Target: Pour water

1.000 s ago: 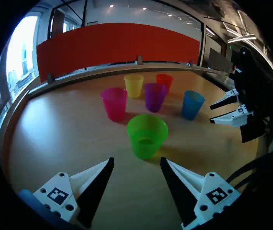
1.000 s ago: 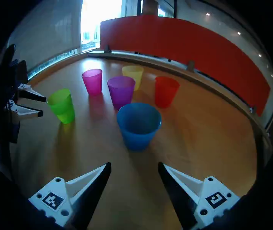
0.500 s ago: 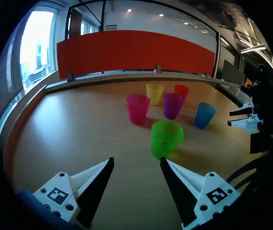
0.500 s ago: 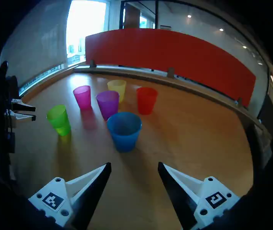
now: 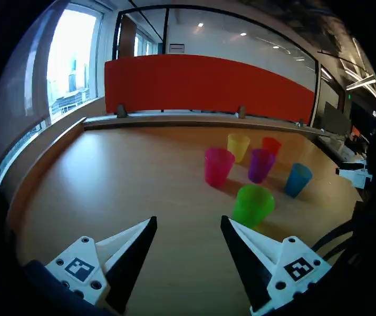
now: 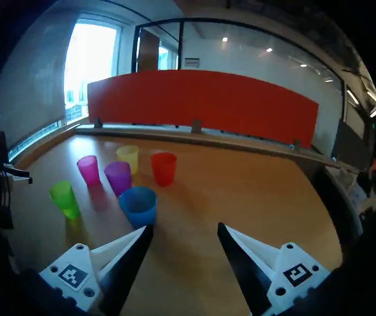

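Note:
Several plastic cups stand upright together on a wooden table [image 5: 108, 174]. In the left gripper view my left gripper [image 5: 188, 237] is open and holds nothing; the green cup [image 5: 252, 204] is just ahead to its right, with pink [image 5: 218, 166], yellow [image 5: 238, 146], purple [image 5: 260, 164], red [image 5: 271, 145] and blue [image 5: 297, 179] cups beyond. In the right gripper view my right gripper [image 6: 184, 242] is open and holds nothing; the blue cup [image 6: 137, 205] stands just ahead to its left, with green [image 6: 64, 198], pink [image 6: 88, 169], purple [image 6: 117, 177], yellow [image 6: 127, 158] and red [image 6: 163, 168] cups around it.
A long red partition [image 5: 209, 84] runs along the table's far edge, with windows [image 5: 71, 73] at the left. The other gripper's fingers show at the right edge of the left gripper view [image 5: 354, 174] and at the left edge of the right gripper view [image 6: 16, 174].
Both grippers have drawn back and up from the cups, which now look smaller and farther. The green cup has slid right in the left gripper view, the blue cup left in the right gripper view.

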`<action>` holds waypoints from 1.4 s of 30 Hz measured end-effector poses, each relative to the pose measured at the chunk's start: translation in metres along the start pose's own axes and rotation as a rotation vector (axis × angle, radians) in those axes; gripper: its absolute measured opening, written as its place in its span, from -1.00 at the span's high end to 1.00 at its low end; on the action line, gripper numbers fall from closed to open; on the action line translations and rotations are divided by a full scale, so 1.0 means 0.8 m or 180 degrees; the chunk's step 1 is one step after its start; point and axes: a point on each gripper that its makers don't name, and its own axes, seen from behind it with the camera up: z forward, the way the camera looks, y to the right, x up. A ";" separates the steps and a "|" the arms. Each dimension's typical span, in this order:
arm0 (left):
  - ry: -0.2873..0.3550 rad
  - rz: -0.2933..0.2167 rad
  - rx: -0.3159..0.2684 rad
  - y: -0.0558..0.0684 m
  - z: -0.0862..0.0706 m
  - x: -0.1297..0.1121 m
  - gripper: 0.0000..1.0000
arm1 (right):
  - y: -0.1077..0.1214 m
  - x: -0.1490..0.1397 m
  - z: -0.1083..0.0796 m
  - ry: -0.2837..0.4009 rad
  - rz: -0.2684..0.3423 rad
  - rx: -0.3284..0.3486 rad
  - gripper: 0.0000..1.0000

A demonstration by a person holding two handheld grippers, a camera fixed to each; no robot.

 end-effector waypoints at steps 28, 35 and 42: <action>0.0869 -0.0100 0.0222 -0.045 0.005 0.084 -0.79 | 0.043 0.072 -0.036 0.0643 0.0179 -0.0564 -0.88; 0.1112 0.0005 0.0355 -0.046 0.013 0.100 -0.79 | 0.050 0.084 -0.039 0.0694 0.0203 -0.0646 -0.89; 0.1342 0.0127 0.0468 -0.045 0.014 0.108 -0.79 | 0.058 0.087 -0.040 0.0680 0.0222 -0.0677 -0.89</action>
